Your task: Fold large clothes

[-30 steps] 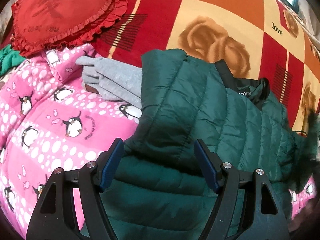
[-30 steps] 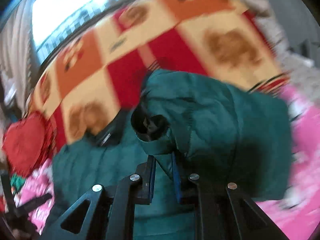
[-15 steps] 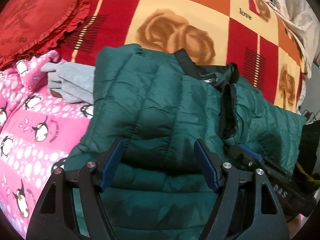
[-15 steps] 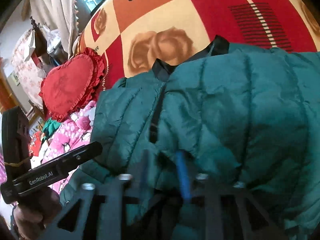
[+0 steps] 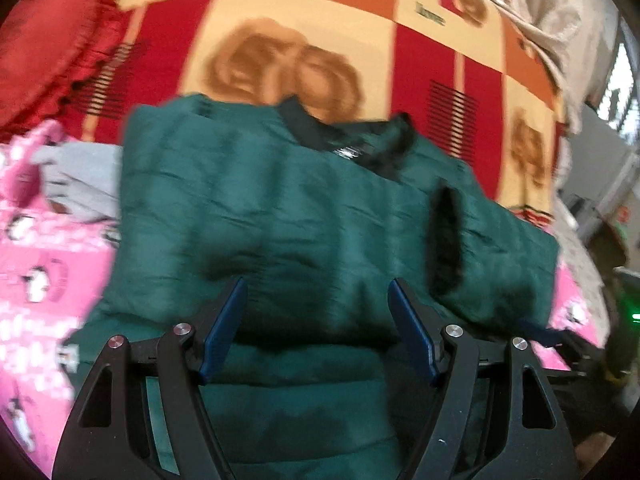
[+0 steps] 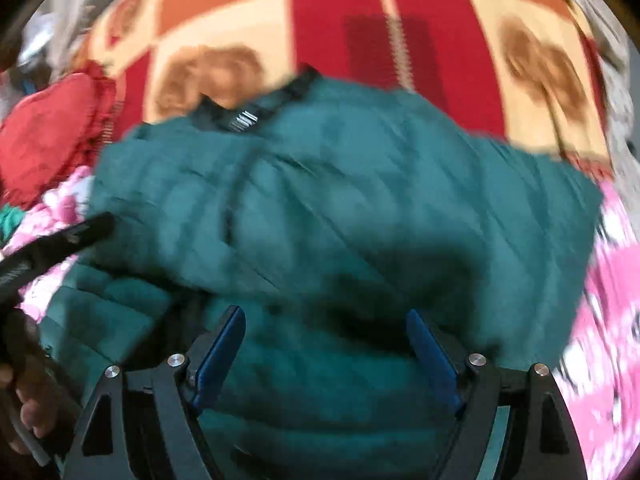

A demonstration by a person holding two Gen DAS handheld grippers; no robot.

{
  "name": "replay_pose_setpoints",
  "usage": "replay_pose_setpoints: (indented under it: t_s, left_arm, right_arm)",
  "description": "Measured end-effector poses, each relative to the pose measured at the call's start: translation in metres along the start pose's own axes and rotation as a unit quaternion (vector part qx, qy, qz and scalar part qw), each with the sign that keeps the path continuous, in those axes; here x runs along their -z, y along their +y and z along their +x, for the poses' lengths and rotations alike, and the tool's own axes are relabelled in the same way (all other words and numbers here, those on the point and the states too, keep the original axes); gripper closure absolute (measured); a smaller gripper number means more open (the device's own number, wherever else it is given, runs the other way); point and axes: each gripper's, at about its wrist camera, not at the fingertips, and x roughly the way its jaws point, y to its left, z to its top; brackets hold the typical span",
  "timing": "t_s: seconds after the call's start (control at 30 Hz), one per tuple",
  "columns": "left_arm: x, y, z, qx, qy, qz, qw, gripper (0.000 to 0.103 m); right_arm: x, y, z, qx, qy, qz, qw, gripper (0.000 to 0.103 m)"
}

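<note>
Currently, in the left wrist view, the left gripper [image 5: 316, 320] occupies the lower centre of the frame with its jaws spread wide and nothing between the blue pads. The green puffer jacket [image 5: 280, 208] fills the middle of the frame, lying on the pink penguin blanket [image 5: 36, 264] at left and reaching the red and orange patterned bedspread [image 5: 304, 12] across the top. A sleeve cuff [image 5: 446, 240] lies folded onto the jacket body at centre right. The black collar [image 5: 348, 140] points toward the upper part of the frame. A grey garment [image 5: 76, 184] sits beside the jacket at centre left, and a red cushion [image 5: 44, 48] occupies the upper left.

In the right wrist view, which is blurred, the right gripper [image 6: 326, 344] sits at lower centre, likewise fully spread and holding nothing. The jacket [image 6: 360, 208] fills the centre, and the other gripper's body intrudes at the left edge.

Progress assessment: both side sections appear folded inward over the body, giving a narrower, roughly rectangular shape. The remaining work is judged to be folding the jacket across its length, hem toward collar, then flattening the padded bundle.
</note>
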Motion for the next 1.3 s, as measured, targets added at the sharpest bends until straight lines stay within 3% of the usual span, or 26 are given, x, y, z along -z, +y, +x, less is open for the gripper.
replay_pose_setpoints:
  t_s: [0.13,0.2,0.3,0.5,0.53,0.57,0.6,0.73,0.93,1.1,1.2,1.3]
  left_arm:
    - [0.000,-0.031,0.018,0.050,0.023,0.035,0.9979,0.030]
    - [-0.005,-0.055,0.032,0.077,0.044,0.066,0.9938,0.030]
    - [-0.014,-0.085,0.051,0.090,0.055,0.112,0.9881,0.030]
    - [-0.031,-0.101,0.105,0.102,0.098,0.095,0.9854,0.031]
    - [-0.030,-0.101,0.107,0.103,0.098,0.092,0.9856,0.051]
    - [-0.029,-0.101,0.110,0.107,0.105,0.086,0.9850,0.085]
    - [-0.026,-0.100,0.111,0.122,0.118,0.073,0.9828,0.086]
    - [-0.023,-0.103,0.083,0.117,0.085,0.092,0.9852,0.086]
    - [-0.040,-0.061,-0.003,0.098,-0.006,0.057,0.9936,0.087]
    - [-0.047,0.010,-0.057,0.035,-0.062,0.017,0.9973,0.091]
    - [-0.042,0.056,-0.058,0.008,-0.057,-0.026,0.9980,0.091]
    - [-0.029,0.080,-0.037,-0.018,-0.026,-0.040,0.9987,0.090]
  right_arm:
    - [0.018,-0.015,0.006,0.020,0.049,0.025,0.998,0.017]
    - [0.022,-0.012,0.008,0.030,0.053,0.014,0.998,0.010]
    - [0.024,-0.005,0.012,0.048,0.053,-0.011,0.997,0.006]
    - [0.024,-0.012,0.015,0.032,0.058,0.001,0.998,0.002]
    - [0.024,-0.014,0.014,0.031,0.057,-0.001,0.998,0.002]
    - [0.024,-0.014,0.014,0.032,0.057,-0.002,0.998,0.001]
    - [0.023,-0.014,0.014,0.034,0.057,-0.004,0.998,0.001]
    - [0.021,-0.013,0.014,0.038,0.058,-0.004,0.998,0.000]
    - [0.018,-0.007,0.016,0.043,0.058,-0.005,0.997,0.000]
    - [0.012,-0.002,0.021,0.045,0.058,-0.007,0.997,0.000]
    - [0.010,0.001,0.021,0.050,0.058,-0.012,0.997,0.000]
    - [0.008,0.000,0.020,0.047,0.060,-0.013,0.997,0.000]
